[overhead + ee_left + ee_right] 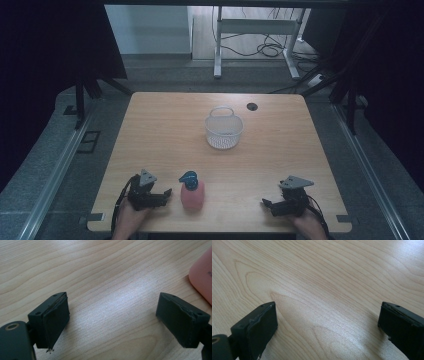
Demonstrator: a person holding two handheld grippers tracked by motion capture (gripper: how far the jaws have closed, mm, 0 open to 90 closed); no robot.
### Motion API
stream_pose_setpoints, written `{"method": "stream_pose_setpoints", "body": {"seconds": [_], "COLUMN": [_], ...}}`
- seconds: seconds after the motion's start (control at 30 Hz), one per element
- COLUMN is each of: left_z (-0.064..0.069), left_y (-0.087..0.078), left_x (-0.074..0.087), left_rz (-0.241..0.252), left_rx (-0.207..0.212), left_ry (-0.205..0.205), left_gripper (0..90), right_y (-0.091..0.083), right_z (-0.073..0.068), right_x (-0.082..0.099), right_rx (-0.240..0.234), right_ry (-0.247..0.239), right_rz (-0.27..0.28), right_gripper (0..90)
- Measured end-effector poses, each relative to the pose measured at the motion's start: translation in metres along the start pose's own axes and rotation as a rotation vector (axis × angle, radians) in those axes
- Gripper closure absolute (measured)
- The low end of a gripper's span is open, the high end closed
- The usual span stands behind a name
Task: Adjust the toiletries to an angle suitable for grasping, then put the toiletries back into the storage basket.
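Note:
A pink bottle [192,196] with a blue pump top stands near the table's front edge, left of centre. Its pink side [203,280] shows at the right edge of the left gripper view. My left gripper [166,194] rests on the table just left of the bottle, open, jaws wide apart with bare wood between them [113,312]. My right gripper [266,204] lies at the front right, pointing left toward the bottle and well apart from it. It is open too, with nothing between its jaws [327,322].
A white mesh basket [224,131] with a handle stands upright at the table's middle, farther back. A dark cable hole [252,106] sits behind it to the right. A desk frame and cables lie on the floor beyond the table.

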State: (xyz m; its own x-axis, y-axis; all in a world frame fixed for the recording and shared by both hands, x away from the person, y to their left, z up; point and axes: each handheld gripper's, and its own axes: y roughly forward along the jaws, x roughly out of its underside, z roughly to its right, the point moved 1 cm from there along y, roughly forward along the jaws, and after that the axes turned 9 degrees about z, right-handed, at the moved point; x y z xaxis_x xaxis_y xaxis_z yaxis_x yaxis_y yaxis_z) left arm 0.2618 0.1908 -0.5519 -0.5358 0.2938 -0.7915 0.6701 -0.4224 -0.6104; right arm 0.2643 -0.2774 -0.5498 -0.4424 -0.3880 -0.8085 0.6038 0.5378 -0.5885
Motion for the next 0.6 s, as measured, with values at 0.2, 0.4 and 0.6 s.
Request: {"method": "stream_pose_setpoints", "body": {"seconds": [0.2,0.4,0.6], "left_z": [0.0,-0.0001,-0.0001], "left_y": [0.0,0.0,0.0001], "left_x": [0.0001,0.0001,0.0], "left_rz": [0.001,0.001,0.001], "left_rx": [0.001,0.004,0.005], "left_ry": [0.001,0.002,0.003], "left_gripper": [11.3,11.2,11.2], "right_y": [0.0006,0.0015,0.0014], "right_z": [-0.0002,-0.001,-0.0009], "right_x": [-0.0003,-0.0006,-0.0007], "right_rx": [0.0,0.0,-0.001], "right_ry": [-0.002,-0.003,-0.004], "right_rz": [-0.004,-0.009,-0.01], "right_gripper": [0.3,0.0,0.0]}}
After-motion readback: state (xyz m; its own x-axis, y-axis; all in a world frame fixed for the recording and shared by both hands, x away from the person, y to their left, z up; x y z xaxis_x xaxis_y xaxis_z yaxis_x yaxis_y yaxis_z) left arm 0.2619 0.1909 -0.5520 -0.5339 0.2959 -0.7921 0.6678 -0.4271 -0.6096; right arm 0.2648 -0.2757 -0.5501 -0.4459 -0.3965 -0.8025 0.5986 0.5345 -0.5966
